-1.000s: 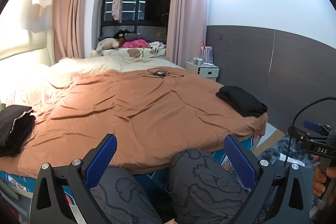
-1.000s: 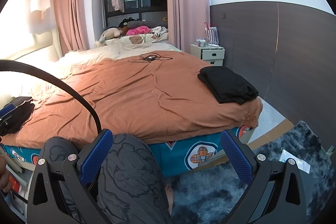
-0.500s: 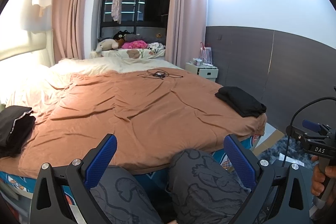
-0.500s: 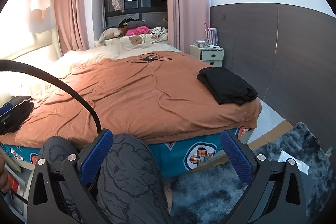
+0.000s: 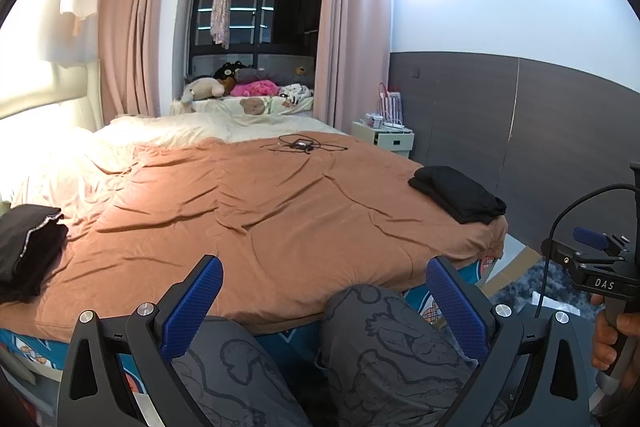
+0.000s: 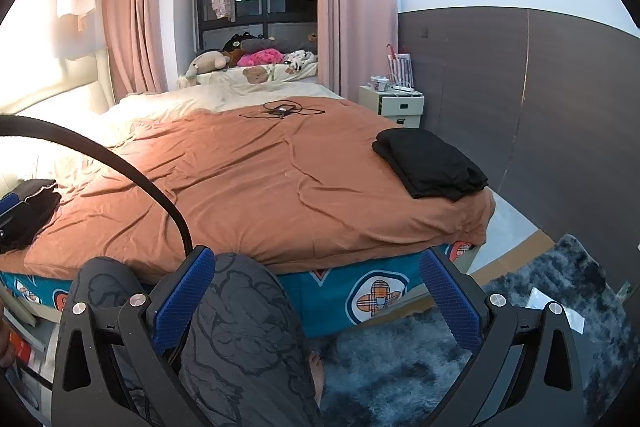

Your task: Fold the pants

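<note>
Sitting at the foot of the bed (image 5: pixel 280 219), you hold both grippers low over your knees, aimed along the mattress. Your left gripper (image 5: pixel 324 303) has its blue-padded fingers (image 5: pixel 192 303) spread wide with nothing between them; behind the gap sit your knees in grey patterned trousers (image 5: pixel 384 339). Your right gripper (image 6: pixel 316 295) is spread just as wide and also empty, with one knee behind its left finger and a shaggy dark blue rug (image 6: pixel 540 307) beyond its right finger. In the left wrist view, your right hand (image 5: pixel 612 339) shows at the right edge, wrapped around the handle of the other tool.

A folded pair of black pants (image 6: pixel 428 163) lies on the rust-orange bedspread (image 6: pixel 260 179) near the bed's far right corner, close to the edge and well apart from both grippers. Another stack of dark folded clothing (image 5: pixel 28 251) rests at the left edge of the bed, with a pale trim line visible along one fold; you cannot tell what garment it is.

Farther up the bedspread a small black device with tangled cables (image 5: pixel 304 145) lies near the middle. Cream bedding (image 5: pixel 180 131) covers the head end, plush toys (image 5: pixel 240 89) crowd the window ledge, pink curtains (image 5: pixel 124 39) frame the dark window, and a white nightstand (image 6: pixel 400 105) stands against the grey-panelled wall
</note>
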`<action>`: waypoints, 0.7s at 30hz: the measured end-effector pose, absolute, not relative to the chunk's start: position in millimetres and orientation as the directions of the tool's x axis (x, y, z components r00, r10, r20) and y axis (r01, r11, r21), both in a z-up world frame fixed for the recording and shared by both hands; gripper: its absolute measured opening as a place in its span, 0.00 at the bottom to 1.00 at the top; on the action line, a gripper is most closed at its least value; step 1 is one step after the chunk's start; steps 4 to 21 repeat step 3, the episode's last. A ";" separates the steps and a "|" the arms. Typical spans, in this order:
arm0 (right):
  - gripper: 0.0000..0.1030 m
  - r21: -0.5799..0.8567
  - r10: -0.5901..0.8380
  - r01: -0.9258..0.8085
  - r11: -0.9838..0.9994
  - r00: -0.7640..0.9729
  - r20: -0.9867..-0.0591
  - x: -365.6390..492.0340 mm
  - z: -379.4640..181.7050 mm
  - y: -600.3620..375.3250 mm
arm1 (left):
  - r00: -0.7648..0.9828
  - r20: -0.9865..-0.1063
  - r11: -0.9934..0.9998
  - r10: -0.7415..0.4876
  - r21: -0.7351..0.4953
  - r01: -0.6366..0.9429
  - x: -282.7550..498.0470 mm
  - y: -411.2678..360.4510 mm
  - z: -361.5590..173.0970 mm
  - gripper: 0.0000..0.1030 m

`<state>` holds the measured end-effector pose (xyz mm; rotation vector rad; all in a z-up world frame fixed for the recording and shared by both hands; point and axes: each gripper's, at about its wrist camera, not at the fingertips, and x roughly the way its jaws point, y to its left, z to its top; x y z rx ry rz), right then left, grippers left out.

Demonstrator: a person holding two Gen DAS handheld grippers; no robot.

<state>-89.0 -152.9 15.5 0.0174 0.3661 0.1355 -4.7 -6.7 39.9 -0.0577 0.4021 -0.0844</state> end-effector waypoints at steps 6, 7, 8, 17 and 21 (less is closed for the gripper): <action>1.00 0.040 0.136 -0.131 0.991 0.924 -0.356 -88.4 16.0 -152.6 | 0.917 -0.388 0.995 -0.091 -0.075 0.068 -4.3 -5.8 39.8 1.00; 1.00 0.040 0.136 -0.131 0.991 0.924 -0.356 -88.4 16.0 -152.6 | 0.917 -0.388 0.995 -0.091 -0.075 0.068 -4.3 -5.8 39.8 1.00; 1.00 0.040 0.136 -0.131 0.991 0.924 -0.356 -88.4 16.0 -152.6 | 0.917 -0.388 0.995 -0.091 -0.075 0.068 -4.3 -5.8 39.8 1.00; 1.00 0.040 0.136 -0.131 0.991 0.924 -0.356 -88.4 16.0 -152.6 | 0.917 -0.388 0.995 -0.091 -0.075 0.068 -4.3 -5.8 39.8 1.00; 1.00 0.040 0.136 -0.131 0.991 0.924 -0.356 -88.4 16.0 -152.6 | 0.917 -0.388 0.995 -0.091 -0.075 0.068 -4.3 -5.8 39.8 1.00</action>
